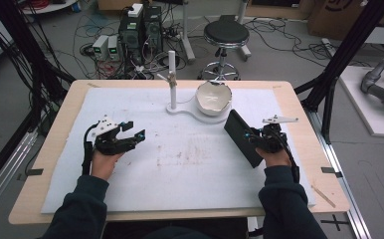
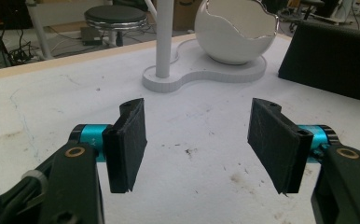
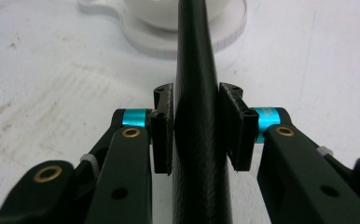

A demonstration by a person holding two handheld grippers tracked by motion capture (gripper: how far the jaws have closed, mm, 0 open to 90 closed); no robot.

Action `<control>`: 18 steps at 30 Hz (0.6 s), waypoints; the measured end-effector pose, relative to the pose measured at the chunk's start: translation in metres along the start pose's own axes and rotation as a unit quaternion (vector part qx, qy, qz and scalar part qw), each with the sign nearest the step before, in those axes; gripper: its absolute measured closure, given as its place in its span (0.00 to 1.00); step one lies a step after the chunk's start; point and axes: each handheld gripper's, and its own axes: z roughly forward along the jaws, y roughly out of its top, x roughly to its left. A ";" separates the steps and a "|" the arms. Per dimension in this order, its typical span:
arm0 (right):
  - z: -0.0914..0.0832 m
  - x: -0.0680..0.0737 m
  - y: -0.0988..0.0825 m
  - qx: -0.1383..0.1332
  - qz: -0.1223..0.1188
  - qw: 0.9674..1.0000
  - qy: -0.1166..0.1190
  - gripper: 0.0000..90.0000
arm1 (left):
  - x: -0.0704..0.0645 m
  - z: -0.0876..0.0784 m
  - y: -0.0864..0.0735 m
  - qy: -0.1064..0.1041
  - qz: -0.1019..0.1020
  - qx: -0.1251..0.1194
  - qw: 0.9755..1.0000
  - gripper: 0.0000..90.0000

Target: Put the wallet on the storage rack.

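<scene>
Dark teal-grey long sleeves. Left gripper (image 1: 130,131), right gripper (image 1: 257,138): black bodies, black textured pads (image 2: 130,141), turquoise collars, brass-coloured rivets, white zip ties, grey three-cornered top plates, black cables trailing along forearms.

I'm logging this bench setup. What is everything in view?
flat case: 1, black, on edge, right side
bowl: 1, white, jagged rim, on the stand's base
stand: 1, white, post and base, far middle
mat: 1, white, stained, covers the table
table: 1, pale wood
stool: 1, black, floor behind
left claw: 1, black, open, empty, left
right claw: 1, black, astride the flat case
</scene>
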 end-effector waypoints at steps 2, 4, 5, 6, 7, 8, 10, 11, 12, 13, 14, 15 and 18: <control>0.001 -0.001 -0.006 0.004 -0.002 1.000 0.011 0.73 | 0.001 0.000 0.000 0.001 0.000 0.002 1.000 0.41; -0.001 -0.002 -0.008 0.000 -0.013 1.000 0.012 0.68 | 0.001 0.000 0.000 0.000 -0.001 0.003 1.000 0.41; -0.001 -0.002 -0.008 0.000 -0.013 1.000 0.012 0.68 | 0.001 0.000 0.000 0.000 0.000 0.002 1.000 0.41; -0.002 -0.002 -0.008 -0.004 -0.017 1.000 0.015 0.64 | 0.001 0.000 0.000 0.001 -0.001 0.002 1.000 0.41; -0.005 -0.003 -0.009 -0.011 -0.025 0.999 0.017 0.54 | 0.001 0.000 0.000 0.000 -0.002 0.001 1.000 0.41; -0.007 -0.003 -0.011 -0.011 -0.030 0.999 0.016 0.51 | 0.001 -0.001 0.000 0.000 -0.002 0.000 1.000 0.41; -0.010 -0.002 -0.015 -0.010 -0.045 0.999 0.014 0.48 | 0.001 -0.001 0.000 0.001 -0.002 0.001 1.000 0.41; -0.010 -0.002 -0.015 -0.010 -0.045 0.999 0.014 0.48 | 0.001 -0.001 -0.001 0.002 -0.001 0.001 1.000 0.41; -0.011 -0.002 -0.018 -0.008 -0.053 0.998 0.012 0.49 | 0.001 -0.001 -0.001 0.002 -0.002 0.001 1.000 0.41; -0.012 -0.002 -0.022 -0.006 -0.057 0.998 0.010 0.49 | 0.001 -0.001 -0.001 0.001 -0.002 0.002 1.000 0.41; -0.013 -0.002 -0.024 -0.006 -0.059 0.998 0.011 0.50 | 0.001 -0.001 -0.001 0.002 -0.002 0.002 1.000 0.41; -0.015 -0.004 -0.032 -0.013 -0.059 0.998 0.016 0.51 | 0.001 -0.001 -0.001 0.001 -0.001 0.002 1.000 0.41; -0.017 -0.006 -0.037 -0.023 -0.055 0.998 0.022 0.52 | 0.001 -0.001 -0.001 0.001 -0.001 0.001 1.000 0.41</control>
